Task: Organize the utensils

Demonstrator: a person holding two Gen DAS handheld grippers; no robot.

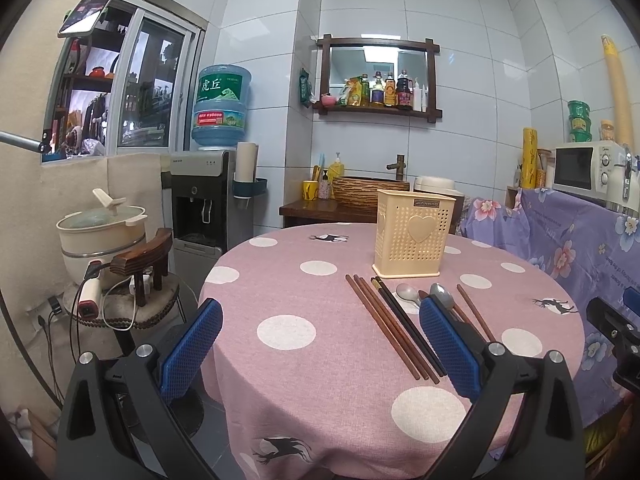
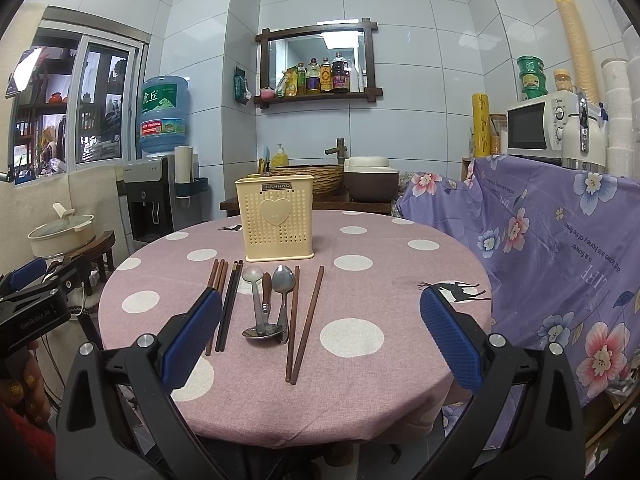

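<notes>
A cream perforated utensil holder point(image 1: 414, 239) point(image 2: 279, 218) with a heart stands upright on the round pink dotted table point(image 1: 320, 360) point(image 2: 360, 368). In front of it lie brown chopsticks point(image 1: 384, 324) point(image 2: 306, 320), a black pair point(image 1: 408, 326) point(image 2: 229, 308) and metal spoons point(image 1: 442, 296) point(image 2: 283, 284). My left gripper point(image 1: 320, 332) is open and empty, above the table's near edge, left of the utensils. My right gripper point(image 2: 320, 320) is open and empty, held above the near edge with the utensils between its fingers' line of sight.
A purple floral cloth point(image 2: 560, 248) covers a counter at the right with a microwave point(image 2: 540, 128) on it. A water dispenser point(image 1: 204, 200), a pot on a stool point(image 1: 100, 236), and a basin with tap point(image 1: 372, 188) stand behind the table.
</notes>
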